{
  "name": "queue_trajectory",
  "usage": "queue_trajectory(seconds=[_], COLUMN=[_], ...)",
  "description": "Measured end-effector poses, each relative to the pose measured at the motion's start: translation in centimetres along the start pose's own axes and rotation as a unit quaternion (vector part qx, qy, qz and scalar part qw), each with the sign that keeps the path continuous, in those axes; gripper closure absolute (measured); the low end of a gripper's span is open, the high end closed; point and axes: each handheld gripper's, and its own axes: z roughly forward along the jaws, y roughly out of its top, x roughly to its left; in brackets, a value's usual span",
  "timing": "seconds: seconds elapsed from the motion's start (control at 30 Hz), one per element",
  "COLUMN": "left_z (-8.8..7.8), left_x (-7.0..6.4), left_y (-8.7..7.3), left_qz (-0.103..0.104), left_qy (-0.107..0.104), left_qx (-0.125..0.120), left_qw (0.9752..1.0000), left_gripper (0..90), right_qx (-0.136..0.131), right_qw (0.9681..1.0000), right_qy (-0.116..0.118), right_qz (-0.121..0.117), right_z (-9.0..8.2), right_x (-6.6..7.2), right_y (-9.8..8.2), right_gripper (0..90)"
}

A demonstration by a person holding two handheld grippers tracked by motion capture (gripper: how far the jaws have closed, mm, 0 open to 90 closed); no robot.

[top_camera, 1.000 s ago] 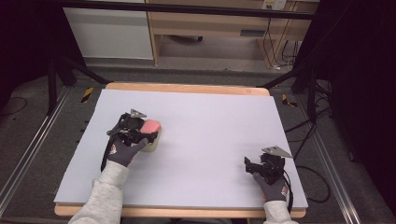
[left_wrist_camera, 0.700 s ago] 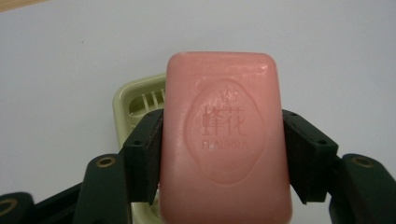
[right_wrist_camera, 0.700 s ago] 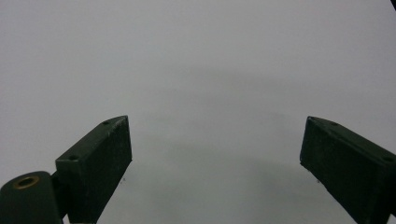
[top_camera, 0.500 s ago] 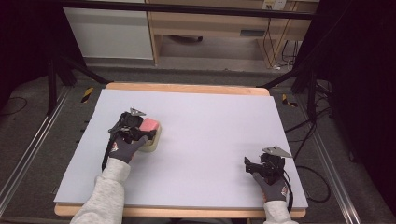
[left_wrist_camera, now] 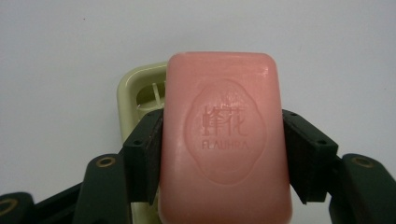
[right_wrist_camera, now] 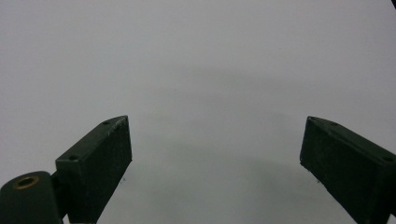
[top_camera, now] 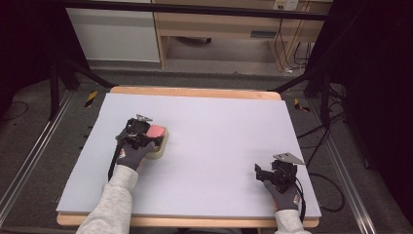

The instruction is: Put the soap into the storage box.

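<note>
Pink soap bar (left_wrist_camera: 226,140), stamped FLAUHRA, sits clamped across its short sides in the left hand-held gripper (top_camera: 142,132), directly over a pale green soap dish (left_wrist_camera: 140,91) at nine o'clock on the grey tabletop (top_camera: 219,131). Its long axis runs along the jaws. The right hand-held gripper (top_camera: 272,171), jaws spread and empty, rests at five o'clock, well apart.

The soap bar (left_wrist_camera: 226,140) is salmon pink, stamped with a scalloped emblem, characters and lettering in a deeper pink. The soap dish (left_wrist_camera: 140,93) under it is pale yellow-green. The left tool (left_wrist_camera: 224,149) and right tool (right_wrist_camera: 215,163) are black with small brass-coloured rivets. The table (top_camera: 219,126) has a pale lavender-grey top and a light wood edge. The gloves (top_camera: 131,153) are dark grey and the sleeves light grey.
</note>
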Motion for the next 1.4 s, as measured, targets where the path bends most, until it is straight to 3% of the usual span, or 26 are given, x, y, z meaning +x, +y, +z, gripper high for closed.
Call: queue_trajectory(seconds=[1.03, 1.4], left_z=[1.2, 1.4], left_x=[0.5, 0.5], left_y=[-0.9, -1.1], left_qz=[-0.008, -0.009], left_qy=[0.008, 0.010], left_qx=[0.017, 0.013], left_qw=[0.9998, 0.9998], left_gripper=[37.3, 37.3], right_qx=[0.000, 0.000], right_qw=[1.0000, 1.0000], right_qy=[0.001, -0.001], right_qz=[0.002, 0.001], right_z=[0.0, 0.0], right_x=[0.0, 0.0], right_y=[0.0, 0.0], right_gripper=[9.2, 9.1])
